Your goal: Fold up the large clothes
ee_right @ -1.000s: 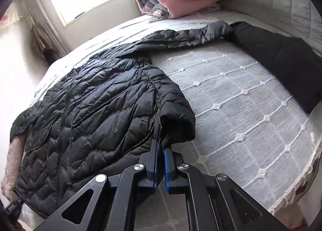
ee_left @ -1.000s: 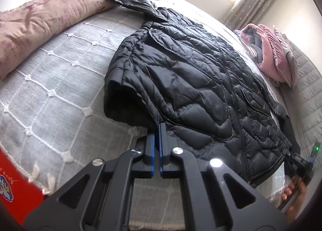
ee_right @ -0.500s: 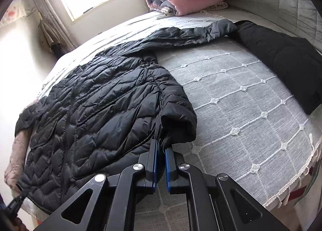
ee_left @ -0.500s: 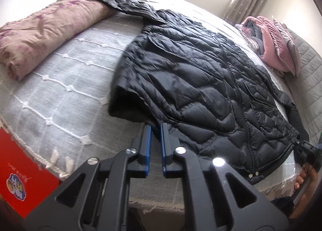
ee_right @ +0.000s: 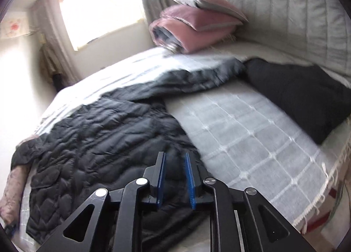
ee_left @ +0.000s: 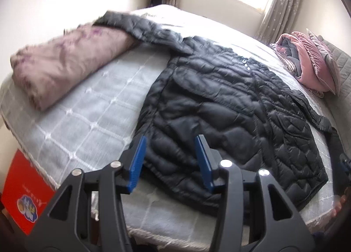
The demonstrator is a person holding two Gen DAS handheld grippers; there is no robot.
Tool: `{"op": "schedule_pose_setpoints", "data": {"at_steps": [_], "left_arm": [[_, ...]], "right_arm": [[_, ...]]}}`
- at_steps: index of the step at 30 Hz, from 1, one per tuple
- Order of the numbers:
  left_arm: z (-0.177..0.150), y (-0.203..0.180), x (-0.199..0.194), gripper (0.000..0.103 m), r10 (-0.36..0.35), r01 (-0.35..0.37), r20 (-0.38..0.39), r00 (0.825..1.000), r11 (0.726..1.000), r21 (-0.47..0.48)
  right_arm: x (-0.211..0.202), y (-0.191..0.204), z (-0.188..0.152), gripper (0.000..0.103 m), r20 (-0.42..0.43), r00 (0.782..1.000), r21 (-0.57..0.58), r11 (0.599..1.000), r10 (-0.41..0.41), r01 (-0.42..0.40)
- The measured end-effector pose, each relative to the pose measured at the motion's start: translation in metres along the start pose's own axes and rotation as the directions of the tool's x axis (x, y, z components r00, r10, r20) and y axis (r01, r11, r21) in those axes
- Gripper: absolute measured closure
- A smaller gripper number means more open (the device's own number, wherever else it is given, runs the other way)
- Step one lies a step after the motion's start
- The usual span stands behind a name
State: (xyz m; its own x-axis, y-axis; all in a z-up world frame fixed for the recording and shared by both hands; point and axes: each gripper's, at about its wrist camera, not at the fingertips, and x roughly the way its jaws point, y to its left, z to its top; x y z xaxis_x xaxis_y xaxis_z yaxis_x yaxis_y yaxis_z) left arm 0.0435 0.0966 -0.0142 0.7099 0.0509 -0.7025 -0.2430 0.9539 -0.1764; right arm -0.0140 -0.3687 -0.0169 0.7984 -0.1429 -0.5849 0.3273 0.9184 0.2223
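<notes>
black puffer jacket (ee_left: 230, 107) lies flat on bed (ee_left: 87, 118); left hand-held gripper (ee_left: 171, 159) gapes wide, right hand-held gripper (ee_right: 174, 177) narrower, both empty.

Black quilted jacket (ee_left: 230, 107) on a grey bedspread (ee_left: 87, 116) with white grid lines (pink pillows (ee_right: 197, 26) behind).

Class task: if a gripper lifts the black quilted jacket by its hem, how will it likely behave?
The jacket would probably sag and drape, since it lies limp on the bed. Its puffy quilting suggests lightness for its size. The smooth-looking shell may slip.
</notes>
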Motion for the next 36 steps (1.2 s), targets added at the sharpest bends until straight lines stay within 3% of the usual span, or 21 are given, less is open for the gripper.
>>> {"op": "schedule_pose_setpoints", "data": {"at_steps": [2, 3, 4, 6, 10, 14, 17, 21, 23, 25, 28, 36], "left_arm": [[0.003, -0.015, -0.004, 0.035, -0.021, 0.021, 0.021, 1.0, 1.0, 0.014], [0.006, -0.025, -0.005, 0.034, -0.039, 0.039, 0.025, 0.999, 0.999, 0.024], [0.008, -0.032, -0.006, 0.034, -0.051, 0.051, 0.024, 0.998, 0.998, 0.031], [0.016, -0.055, -0.003, 0.034, -0.081, 0.081, 0.01, 0.997, 0.995, 0.055], [0.038, -0.096, -0.001, 0.034, -0.122, 0.123, -0.012, 0.992, 0.989, 0.088], [0.068, -0.137, 0.002, 0.024, -0.187, 0.19, -0.039, 0.982, 0.974, 0.123], [0.088, -0.162, 0.014, 0.022, -0.187, 0.189, -0.026, 0.982, 0.971, 0.147], [0.074, -0.158, 0.061, 0.018, -0.127, 0.129, -0.022, 0.992, 0.983, 0.13], [0.062, -0.153, 0.094, 0.018, -0.087, 0.102, -0.123, 0.989, 0.987, 0.128], [0.058, -0.146, 0.117, 0.018, -0.091, 0.111, -0.194, 0.977, 0.989, 0.094], [0.063, -0.141, 0.128, 0.018, -0.082, 0.091, -0.187, 0.979, 0.995, 0.042], [0.07, -0.139, 0.141, 0.018, -0.062, 0.078, -0.211, 0.976, 0.995, 0.067]], "right_arm": [[0.004, 0.014, -0.001, 0.074, -0.008, 0.999, -0.039, 0.999, 0.032, -0.033], [0.006, 0.02, -0.002, 0.064, -0.017, 0.999, -0.052, 0.998, 0.047, -0.048], [0.008, 0.026, -0.003, 0.045, -0.022, 0.998, -0.061, 0.996, 0.06, -0.061], [0.008, 0.037, -0.004, 0.03, 0.0, 0.997, -0.083, 0.994, 0.077, -0.077], [0.013, 0.056, -0.005, 0.027, 0.025, 0.997, -0.144, 0.988, 0.067, -0.062], [0.031, 0.062, -0.005, 0.026, -0.022, 0.996, -0.126, 0.988, 0.088, -0.09], [0.04, 0.062, -0.003, 0.026, -0.037, 0.994, -0.1, 0.989, 0.104, -0.107], [0.048, 0.058, -0.001, 0.025, -0.07, 0.99, -0.083, 0.989, 0.119, -0.125], [0.05, 0.056, -0.001, 0.024, -0.084, 0.987, -0.071, 0.987, 0.138, -0.144], [0.055, 0.051, 0.001, 0.023, -0.096, 0.985, -0.055, 0.987, 0.146, -0.151], [0.063, 0.046, 0.007, 0.02, -0.112, 0.984, -0.037, 0.989, 0.137, -0.142], [0.087, 0.023, 0.019, 0.02, -0.189, 0.964, 0.078, 0.981, 0.187, -0.175]]}}
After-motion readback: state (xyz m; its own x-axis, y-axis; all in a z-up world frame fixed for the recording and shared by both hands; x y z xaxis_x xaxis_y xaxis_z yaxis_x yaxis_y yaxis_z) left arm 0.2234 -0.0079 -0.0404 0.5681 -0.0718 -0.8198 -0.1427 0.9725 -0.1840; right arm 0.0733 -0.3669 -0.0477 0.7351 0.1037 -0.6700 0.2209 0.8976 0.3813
